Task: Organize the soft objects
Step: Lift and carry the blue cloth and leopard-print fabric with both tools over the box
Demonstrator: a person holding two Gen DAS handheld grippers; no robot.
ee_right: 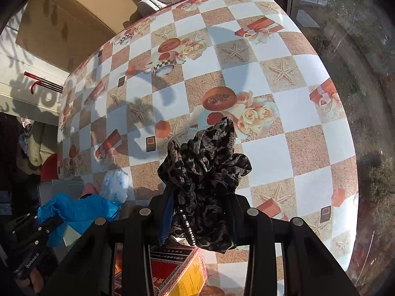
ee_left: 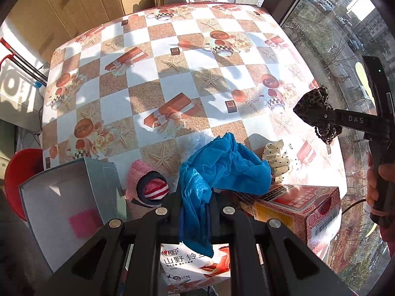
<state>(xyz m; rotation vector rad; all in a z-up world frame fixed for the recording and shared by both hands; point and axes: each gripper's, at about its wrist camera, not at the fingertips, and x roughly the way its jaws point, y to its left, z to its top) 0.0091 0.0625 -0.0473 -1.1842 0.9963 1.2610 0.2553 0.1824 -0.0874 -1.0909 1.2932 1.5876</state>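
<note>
A crumpled blue cloth is clamped between the closed jaws of the left gripper, and it is seen bunched above the fingers and hanging down below them. In the right wrist view, a dark leopard-print scrunchie is pinched between the closed jaws of the right gripper, with a short beaded strand dangling from it, and it is held up above the table. The same scrunchie is seen from the left wrist camera at the tip of the right gripper, held up off the table's right edge. Just left of the blue cloth, a red-and-white striped sock ball is lying against a pink fuzzy item. Farther left, an open grey box is placed at the near edge of the table, and a pink patch is visible inside it. Just right of the blue cloth, a cream polka-dot scrunchie is resting beside a red patterned carton. A printed tissue pack is seen below the left gripper. The table is covered with a checkered cloth printed with starfish, roses and cups. A window is seen to the right, beyond the table's edge.
</note>
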